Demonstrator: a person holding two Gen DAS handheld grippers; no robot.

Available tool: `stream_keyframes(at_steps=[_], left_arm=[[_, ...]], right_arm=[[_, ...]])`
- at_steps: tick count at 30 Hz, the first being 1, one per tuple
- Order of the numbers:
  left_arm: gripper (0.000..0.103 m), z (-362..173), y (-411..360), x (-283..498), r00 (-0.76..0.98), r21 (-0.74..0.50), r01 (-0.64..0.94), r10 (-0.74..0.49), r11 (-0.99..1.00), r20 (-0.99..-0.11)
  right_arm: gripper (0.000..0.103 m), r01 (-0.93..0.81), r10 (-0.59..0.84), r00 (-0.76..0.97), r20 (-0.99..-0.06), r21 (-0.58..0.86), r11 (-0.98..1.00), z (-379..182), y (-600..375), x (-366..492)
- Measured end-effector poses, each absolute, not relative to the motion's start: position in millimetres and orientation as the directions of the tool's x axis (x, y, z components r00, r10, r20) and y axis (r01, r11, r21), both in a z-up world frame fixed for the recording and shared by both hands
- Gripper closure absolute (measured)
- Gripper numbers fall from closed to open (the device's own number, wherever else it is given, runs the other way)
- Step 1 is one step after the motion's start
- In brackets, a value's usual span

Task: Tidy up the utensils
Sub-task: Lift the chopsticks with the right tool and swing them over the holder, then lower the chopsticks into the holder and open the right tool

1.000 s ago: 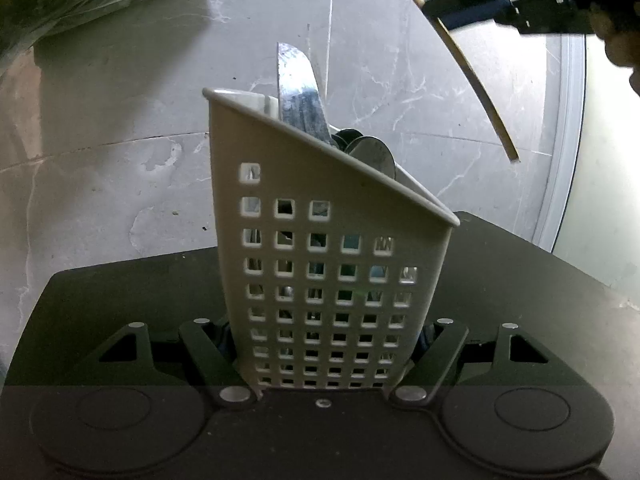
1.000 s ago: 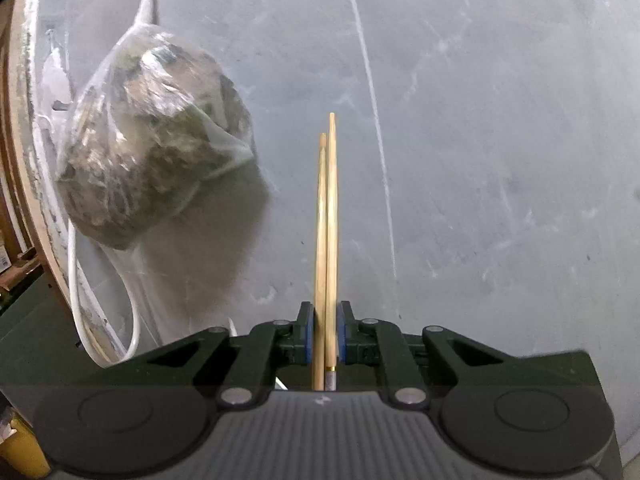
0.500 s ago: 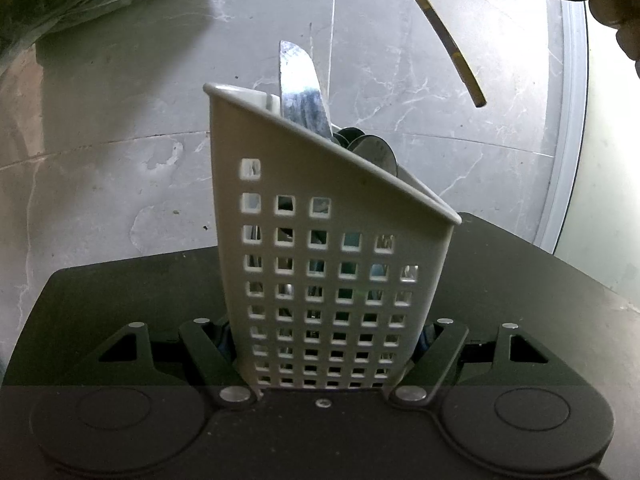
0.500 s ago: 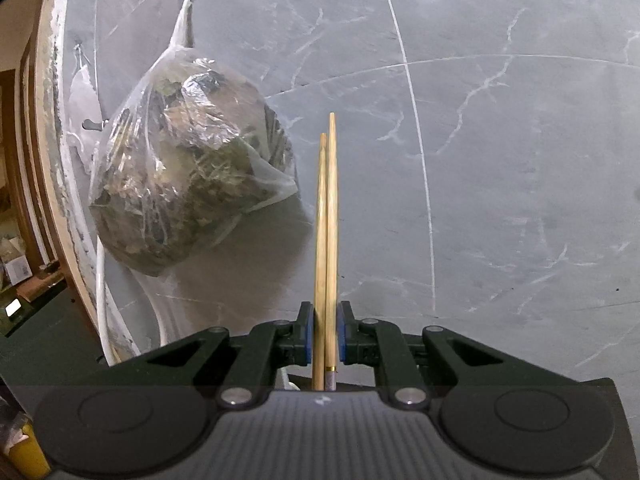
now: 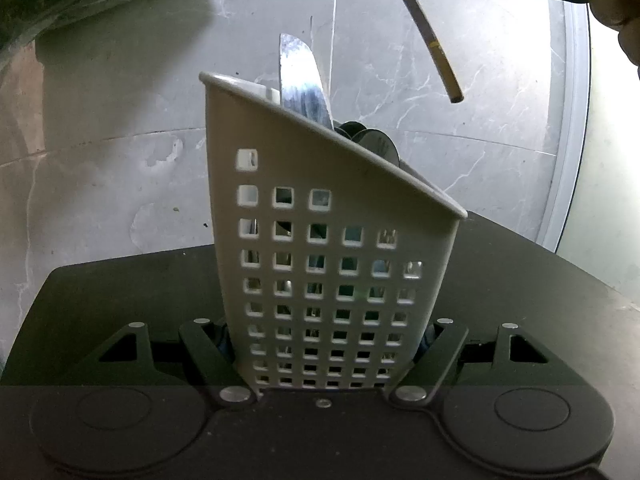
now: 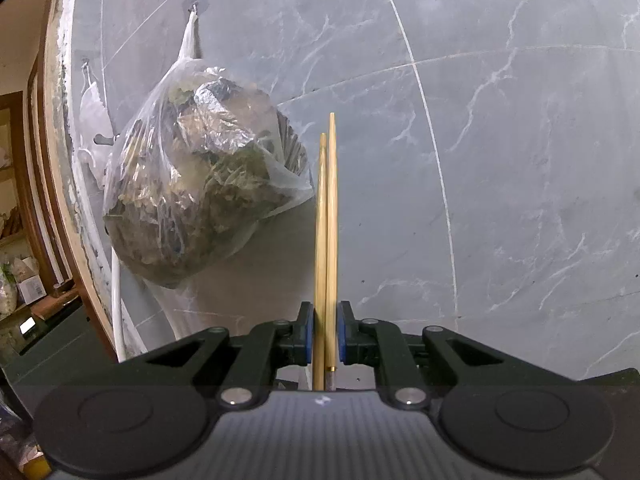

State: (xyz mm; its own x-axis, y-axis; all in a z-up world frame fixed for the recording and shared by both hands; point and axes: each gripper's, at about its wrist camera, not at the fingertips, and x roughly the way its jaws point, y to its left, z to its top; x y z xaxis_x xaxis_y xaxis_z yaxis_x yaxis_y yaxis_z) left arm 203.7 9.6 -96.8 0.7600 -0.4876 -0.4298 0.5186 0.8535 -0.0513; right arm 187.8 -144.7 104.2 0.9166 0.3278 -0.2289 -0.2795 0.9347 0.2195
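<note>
My left gripper (image 5: pixel 328 344) is closed on the base of the caddy (image 5: pixel 320 248), one jaw on each side wall. The caddy is white plastic, its near face pierced by a grid of square holes, its rim cut on a slant: high on the left, low on the right. It stands upright above a black surface (image 5: pixel 120 292). A steel knife (image 5: pixel 302 76) rises blade-up past the high side of the rim. Beside it, the rounded dark ends of other utensils (image 5: pixel 376 142) just clear the rim; I cannot tell what kind they are.

My right gripper (image 6: pixel 323 334) is clamped narrow on the chopsticks (image 6: pixel 326 220), blue pads pressing both sticks together. The pair is pale wood, side by side and touching, tapered ends pointing forward, one tip reaching slightly past the other. In the left view their butt end (image 5: pixel 430 40) hangs above and to the right of the caddy's low rim, well clear of it.

Beyond: a grey marble-patterned tiled wall (image 6: pixel 500 160). A clear plastic bag (image 6: pixel 200 184) of dried leafy matter hangs on it from a hook, left of the chopsticks.
</note>
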Motion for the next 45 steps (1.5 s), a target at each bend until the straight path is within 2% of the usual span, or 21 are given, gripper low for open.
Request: stream_keyframes(at_steps=[15, 45], left_arm=[[0.026, -99, 9, 206, 0.757, -0.048, 0.522, -0.489, 0.852, -0.433], [0.026, -102, 7, 210, 0.753, -0.044, 0.530, -0.494, 0.847, -0.434]], right_arm=[[0.090, -0.298, 0.341, 0.923, -0.180, 0.227, 0.927, 87, -131, 189], [0.090, -0.315, 0.352, 0.919, -0.180, 0.205, 0.927, 46, -111, 191]])
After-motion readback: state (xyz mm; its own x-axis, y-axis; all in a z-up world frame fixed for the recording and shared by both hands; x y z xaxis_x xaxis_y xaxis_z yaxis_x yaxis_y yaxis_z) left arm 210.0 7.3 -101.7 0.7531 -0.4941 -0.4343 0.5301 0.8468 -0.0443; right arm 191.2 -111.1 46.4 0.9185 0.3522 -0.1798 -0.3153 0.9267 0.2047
